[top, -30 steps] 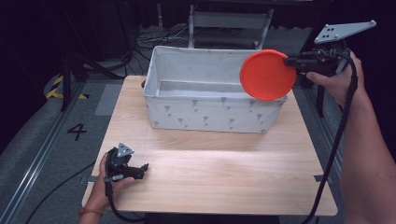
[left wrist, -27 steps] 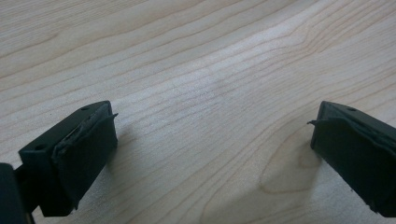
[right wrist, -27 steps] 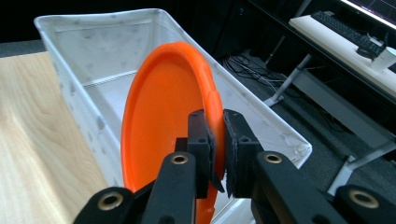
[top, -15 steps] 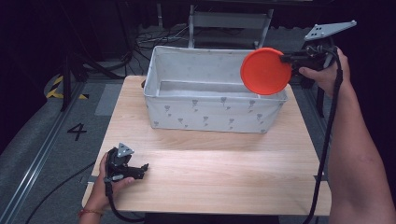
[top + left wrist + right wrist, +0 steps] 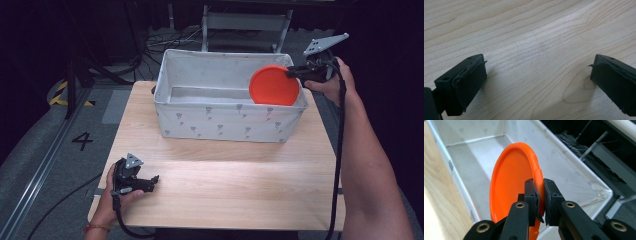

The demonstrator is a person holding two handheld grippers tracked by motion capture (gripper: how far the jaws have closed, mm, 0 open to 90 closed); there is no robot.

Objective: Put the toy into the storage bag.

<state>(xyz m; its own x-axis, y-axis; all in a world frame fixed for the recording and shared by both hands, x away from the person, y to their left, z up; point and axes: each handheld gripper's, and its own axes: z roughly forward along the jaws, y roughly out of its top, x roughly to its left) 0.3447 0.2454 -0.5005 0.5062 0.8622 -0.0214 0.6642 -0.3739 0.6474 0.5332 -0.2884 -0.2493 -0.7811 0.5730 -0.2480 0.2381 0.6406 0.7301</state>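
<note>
Plate (image 5: 273, 86), orange and on edge, hangs inside the bin's (image 5: 220, 122) right end, its rim clenched in the right tongs (image 5: 294, 74). Left tongs (image 5: 151, 181) rest released on the desk (image 5: 240, 185), well apart.

The fabric bin (image 5: 220, 120) blocks the table's (image 5: 240, 185) far half, its floor bare beneath the orange plate (image 5: 274, 86).

High view: from above the near edge, facing forward and down over the wooden table (image 5: 225, 185). Left gripper view: close above the tabletop. Right gripper view: close, looking into the white bin (image 5: 574, 157), shared with the high view.
</note>
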